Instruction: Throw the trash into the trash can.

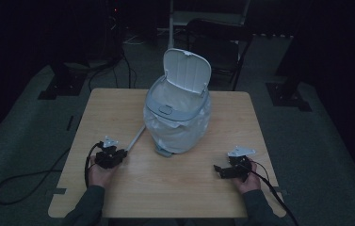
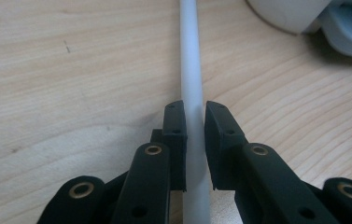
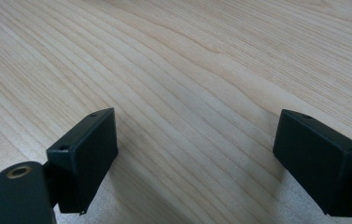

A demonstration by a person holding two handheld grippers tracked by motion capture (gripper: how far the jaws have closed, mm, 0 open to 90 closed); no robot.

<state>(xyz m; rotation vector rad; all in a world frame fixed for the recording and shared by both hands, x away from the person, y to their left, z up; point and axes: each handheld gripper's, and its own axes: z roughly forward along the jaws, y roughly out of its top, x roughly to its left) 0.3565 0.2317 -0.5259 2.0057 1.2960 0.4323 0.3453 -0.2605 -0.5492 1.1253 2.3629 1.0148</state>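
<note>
Black pads of the left gripper [image 2: 194, 140] sit clenched on a white rod [image 2: 191, 79], which lies flat on the wooden table [image 2: 71, 84] and runs away toward the foot of a small white pedal bin [image 1: 177, 113]; whether its far end merely rests against the bin's base or is joined to it is hard to make out. From the high view the rod [image 1: 136, 137] slants from the left gripper [image 1: 110, 154] up to the bin, whose lid [image 1: 187, 70] stands open and whose white liner bag hangs down over its sides. My worry is that the rod is smooth and round, held near one end only, so a lift could let it swivel or slip between the pads, and its far tip might knock the lightweight bin askew. The right gripper [image 3: 197, 158] rests released over bare wood, well apart from everything [image 1: 231, 169]. Dim light swallows the floor, cables and a chair behind the table.
</note>
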